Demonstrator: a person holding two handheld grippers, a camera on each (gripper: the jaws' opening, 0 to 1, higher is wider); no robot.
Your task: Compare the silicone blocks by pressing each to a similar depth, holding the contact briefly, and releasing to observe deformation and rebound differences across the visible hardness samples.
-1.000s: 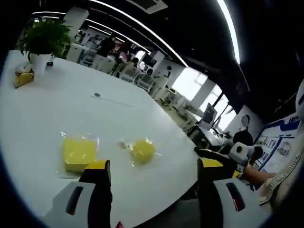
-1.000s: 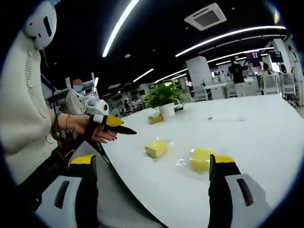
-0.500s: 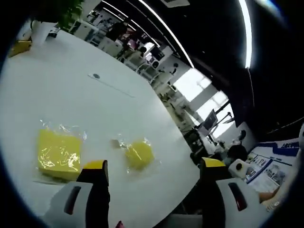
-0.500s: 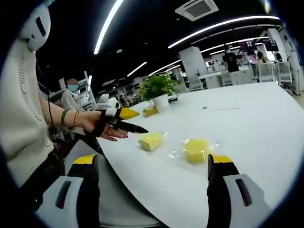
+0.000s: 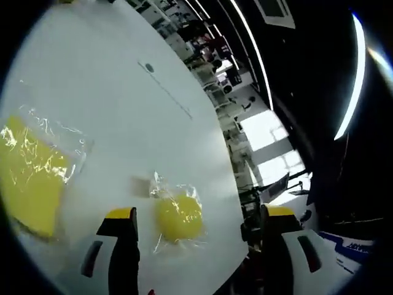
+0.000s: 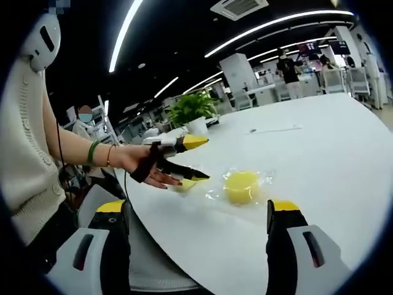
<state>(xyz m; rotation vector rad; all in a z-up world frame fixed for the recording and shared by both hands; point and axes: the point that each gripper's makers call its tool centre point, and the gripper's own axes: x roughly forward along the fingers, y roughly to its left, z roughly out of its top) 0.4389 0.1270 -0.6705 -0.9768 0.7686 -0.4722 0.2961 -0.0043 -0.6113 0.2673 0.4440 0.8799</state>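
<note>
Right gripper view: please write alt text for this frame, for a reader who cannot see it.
A person's hand holds the left gripper open over a wrapped yellow block at the edge of a white table. A round yellow block in clear wrap lies beside it. The right gripper frames the foreground with its jaws apart, and a potted plant stands farther back.

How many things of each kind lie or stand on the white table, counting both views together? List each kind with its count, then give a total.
Square yellow blocks in clear wrap: 1
Round yellow blocks in clear wrap: 1
Potted plants: 1
Total: 3
</note>
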